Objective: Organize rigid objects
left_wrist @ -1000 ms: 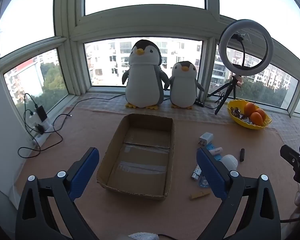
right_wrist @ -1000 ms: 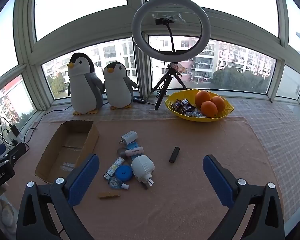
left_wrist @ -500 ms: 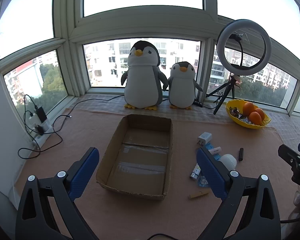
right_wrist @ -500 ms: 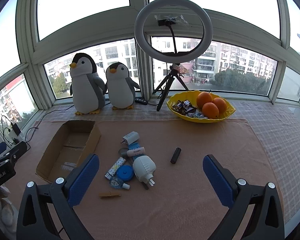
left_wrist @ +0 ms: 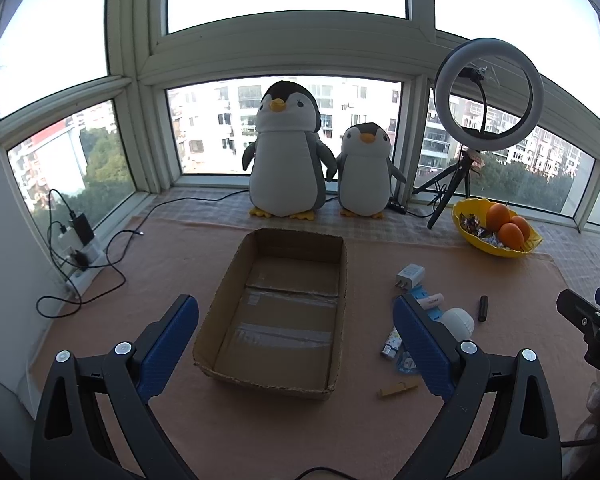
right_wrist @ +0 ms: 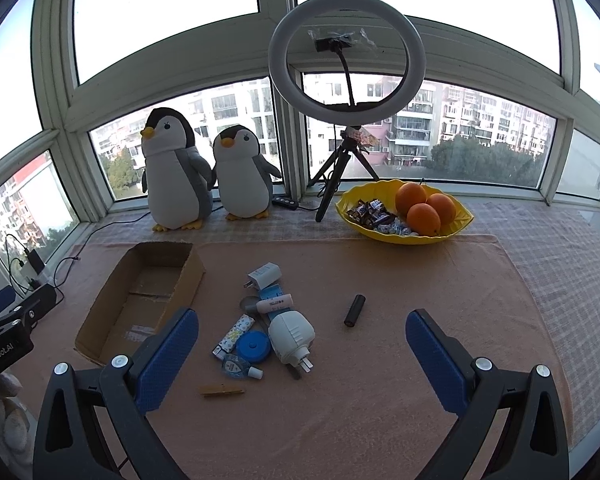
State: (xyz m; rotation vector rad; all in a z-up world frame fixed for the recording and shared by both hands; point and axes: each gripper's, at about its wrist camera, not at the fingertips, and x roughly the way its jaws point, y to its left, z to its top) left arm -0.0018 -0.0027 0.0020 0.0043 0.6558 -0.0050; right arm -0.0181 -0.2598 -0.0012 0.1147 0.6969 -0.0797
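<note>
Cardboard box (left_wrist: 276, 308) lies ahead between left tongs' (left_wrist: 296, 344) wide-spread fingers.

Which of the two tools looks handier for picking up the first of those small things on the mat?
Probably the right tool: open, facing the white round plug adapter, while the left tool faces the empty brown cardboard box.

both grippers raised slightly, view shifted
</note>
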